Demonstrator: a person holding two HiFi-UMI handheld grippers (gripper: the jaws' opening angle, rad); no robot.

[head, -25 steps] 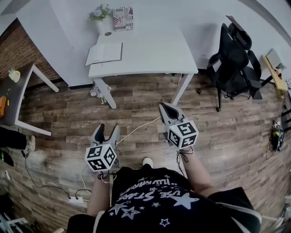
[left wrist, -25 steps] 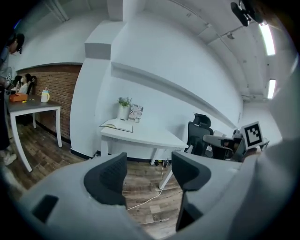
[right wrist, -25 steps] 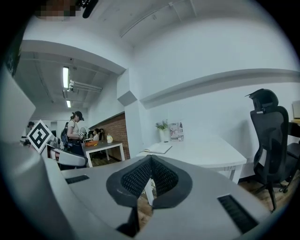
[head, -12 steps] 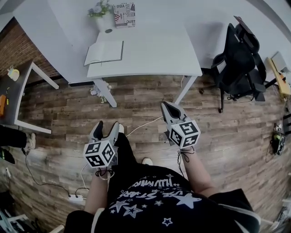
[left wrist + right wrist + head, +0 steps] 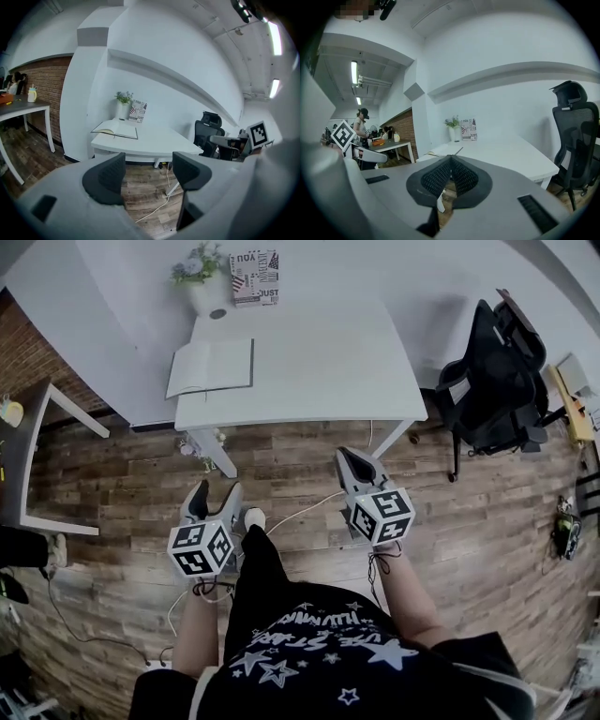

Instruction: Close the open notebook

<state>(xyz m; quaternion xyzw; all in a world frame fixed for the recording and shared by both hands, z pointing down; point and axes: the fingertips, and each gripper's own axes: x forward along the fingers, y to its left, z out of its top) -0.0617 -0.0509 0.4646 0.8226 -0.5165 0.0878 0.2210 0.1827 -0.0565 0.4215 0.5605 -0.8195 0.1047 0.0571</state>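
Observation:
An open notebook [image 5: 211,367] with pale pages lies flat on the left part of a white desk [image 5: 328,352]; it also shows in the left gripper view as the notebook [image 5: 116,130]. My left gripper [image 5: 216,495] hangs over the wood floor well short of the desk, jaws apart with nothing between them [image 5: 146,173]. My right gripper [image 5: 351,463] is closer to the desk's front edge, its jaws pressed together on nothing [image 5: 450,177].
A white vase with flowers [image 5: 199,279] and a printed box [image 5: 254,277] stand at the desk's back. A black office chair [image 5: 495,371] is at the right. A white cable [image 5: 300,512] runs across the floor. A second table [image 5: 33,460] stands at the left.
The desk has drawn nearer in the head view as the person steps forward. Both grippers have moved toward it, and neither has changed its jaw state.

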